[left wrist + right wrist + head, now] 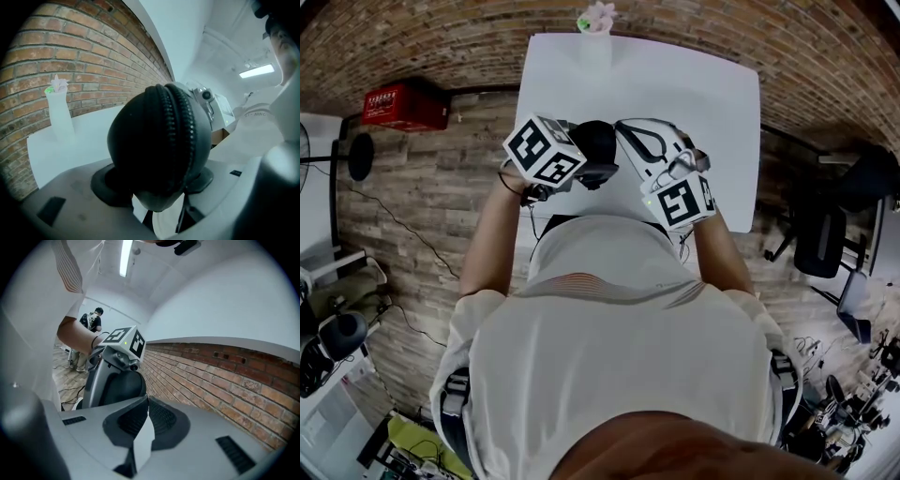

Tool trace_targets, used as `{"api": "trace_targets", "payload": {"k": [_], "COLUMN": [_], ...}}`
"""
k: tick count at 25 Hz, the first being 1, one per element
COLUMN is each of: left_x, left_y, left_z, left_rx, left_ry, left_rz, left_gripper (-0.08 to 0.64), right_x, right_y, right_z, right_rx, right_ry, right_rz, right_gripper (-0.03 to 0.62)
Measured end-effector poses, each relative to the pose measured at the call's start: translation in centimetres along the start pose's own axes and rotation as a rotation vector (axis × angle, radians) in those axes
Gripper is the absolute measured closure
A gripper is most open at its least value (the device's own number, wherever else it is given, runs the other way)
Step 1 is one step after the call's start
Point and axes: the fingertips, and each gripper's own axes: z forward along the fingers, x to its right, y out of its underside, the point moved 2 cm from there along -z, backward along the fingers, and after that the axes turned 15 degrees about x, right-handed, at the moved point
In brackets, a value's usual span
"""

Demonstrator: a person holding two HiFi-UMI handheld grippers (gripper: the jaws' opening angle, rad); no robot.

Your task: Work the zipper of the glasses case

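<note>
Black oval zippered glasses case clamped end-on in left gripper, over white table. Right gripper pinched shut, empty, nr case. Risk: shut jaws glancing off zip pull; case twisting loose.

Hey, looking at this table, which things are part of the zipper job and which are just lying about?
Part of the job:
glasses case, clamped in the left tool
its zipper
right tool, shut, near the case

Lying about:
white vase at the table's far edge
red box on the floor
black chair
</note>
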Motion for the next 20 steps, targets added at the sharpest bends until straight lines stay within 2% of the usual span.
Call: {"api": "trace_targets", "payload": {"k": [3, 6, 9, 16, 18, 20], "left_x": [-0.5, -1.6, -2.0, -2.6, -2.5, -2.5], "left_y": [1.2, 2.7, 4.0, 6.0, 6.3, 6.1], "left_z": [0.4, 0.5, 0.5, 1.2, 1.6, 1.9], "left_rx": [-0.080, -0.211, -0.313, -0.435, -0.426, -0.394], "left_ry": [-0.022, -0.067, -0.061, -0.061, -0.046, -0.049], "left_rz": [0.035, 0.111, 0.141, 0.172, 0.165, 0.192], "left_gripper": [0.295, 0.295, 0.295, 0.293, 0.293, 0.293], "right_x": [-0.3, -1.1, -1.9, -3.2, -3.4, -3.3], "right_y": [0.2, 0.6, 0.8, 1.4, 1.5, 1.4], "right_z": [0.1, 0.4, 0.7, 1.1, 1.0, 0.8], "right_rx": [-0.010, -0.040, -0.062, -0.097, -0.102, -0.096], "right_ry": [-0.038, -0.088, -0.149, -0.273, -0.281, -0.276], "right_rz": [-0.038, -0.101, -0.169, -0.262, -0.260, -0.239], "right_gripper": [0.531, 0.531, 0.531, 0.529, 0.528, 0.528]}}
